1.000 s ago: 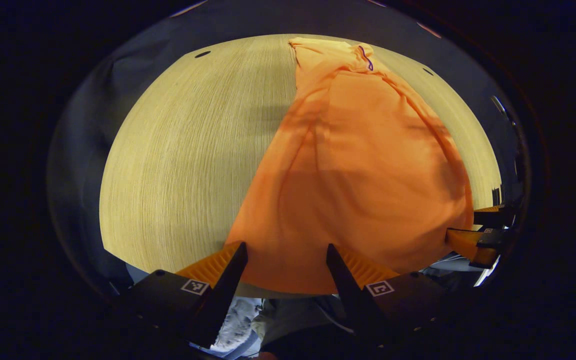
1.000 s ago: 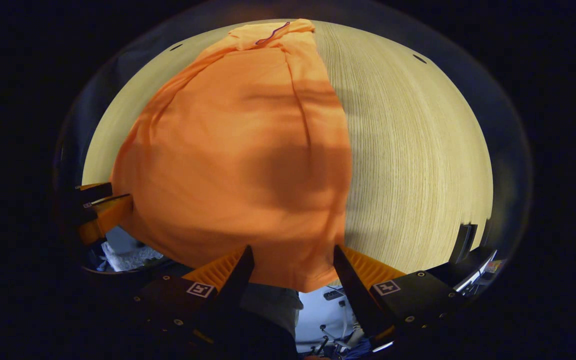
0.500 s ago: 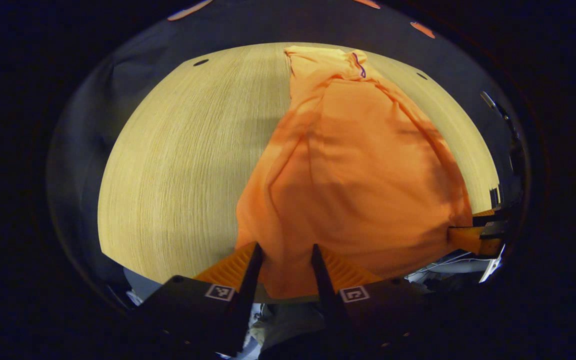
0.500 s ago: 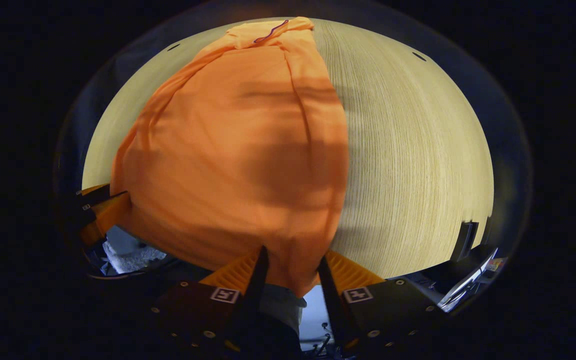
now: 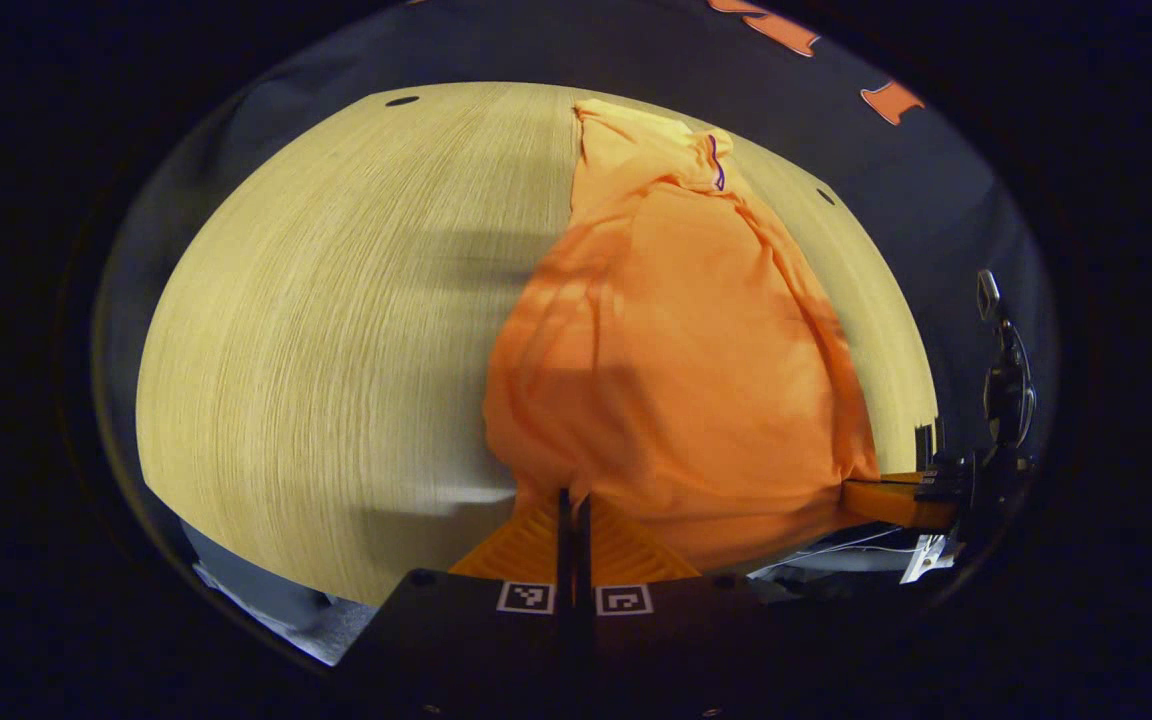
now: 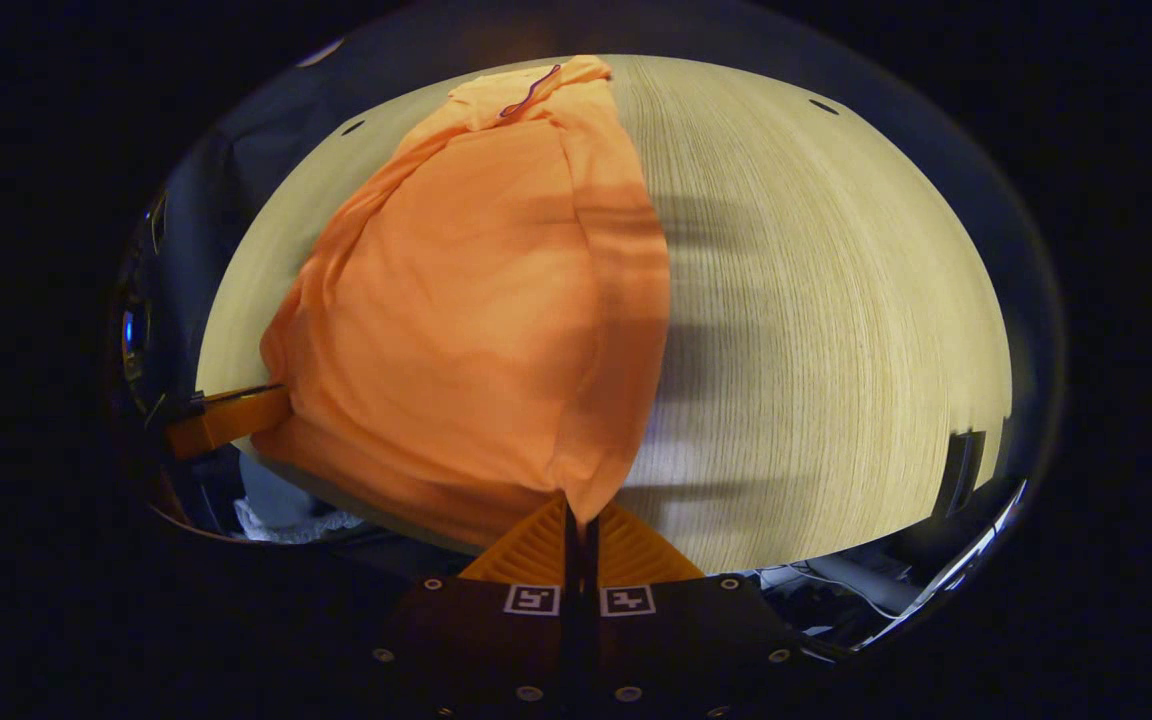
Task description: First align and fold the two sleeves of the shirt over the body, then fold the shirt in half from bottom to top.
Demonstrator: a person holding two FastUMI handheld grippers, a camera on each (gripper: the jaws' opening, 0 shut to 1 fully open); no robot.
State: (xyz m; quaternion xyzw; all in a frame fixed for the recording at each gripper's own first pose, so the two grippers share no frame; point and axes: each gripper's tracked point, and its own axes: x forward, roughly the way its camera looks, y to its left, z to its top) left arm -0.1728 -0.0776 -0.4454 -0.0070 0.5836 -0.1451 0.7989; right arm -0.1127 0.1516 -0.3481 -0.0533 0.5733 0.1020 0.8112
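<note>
An orange shirt lies lengthwise on the pale wooden table, its collar at the far end and its sleeves folded over the body. My left gripper is shut on the shirt's near hem at the left corner, which is lifted off the table. In the right gripper view the same shirt fills the left half, and my right gripper is shut on the hem's right corner. Each view shows the other gripper at the side, the right gripper and the left gripper, holding the opposite corner.
Bare tabletop stretches to the right of the shirt in the right gripper view, and to its left in the left gripper view. Dark cloth surrounds the table's far edge. A dark stand rises at the right rim of the left gripper view.
Both grippers went from open around the hem to shut on it. The hem corners have bunched and risen, and the near part of the shirt has drawn inward.
</note>
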